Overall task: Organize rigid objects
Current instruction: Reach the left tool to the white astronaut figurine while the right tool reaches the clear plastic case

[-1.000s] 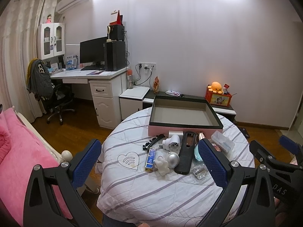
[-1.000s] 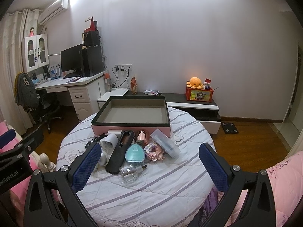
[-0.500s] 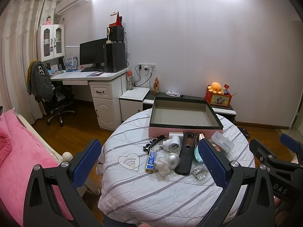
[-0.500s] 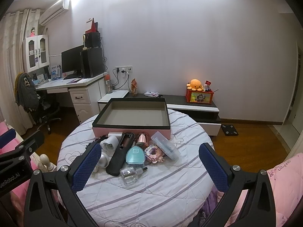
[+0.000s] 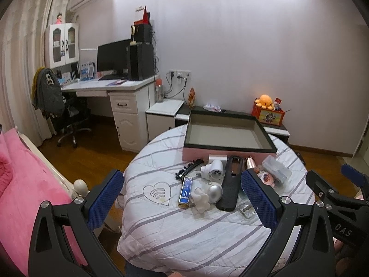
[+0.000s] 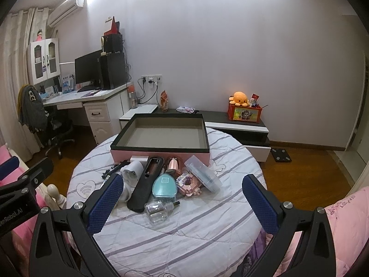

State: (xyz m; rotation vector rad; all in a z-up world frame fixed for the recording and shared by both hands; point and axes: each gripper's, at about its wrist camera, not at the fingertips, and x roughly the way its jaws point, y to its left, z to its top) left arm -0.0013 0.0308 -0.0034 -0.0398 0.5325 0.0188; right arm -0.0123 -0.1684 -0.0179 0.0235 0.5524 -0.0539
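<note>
Rigid objects (image 6: 161, 182) are clustered mid-frame below the empty pink box (image 6: 161, 154); left gripper (image 5: 182, 198) and right gripper (image 6: 182, 203) are held spread, empty.

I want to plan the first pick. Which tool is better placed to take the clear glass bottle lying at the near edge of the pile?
Right. The clear glass bottle lies between the open right tool fingers; the left tool's finger partly hides it.

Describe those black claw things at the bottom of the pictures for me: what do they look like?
Each is a handheld two-finger gripper. The left gripper and right gripper have matte black frames with triangular cut-outs, silver bolts, and blue dimpled pads on the fingers. White lettering marks their sides. No cables show.
</note>
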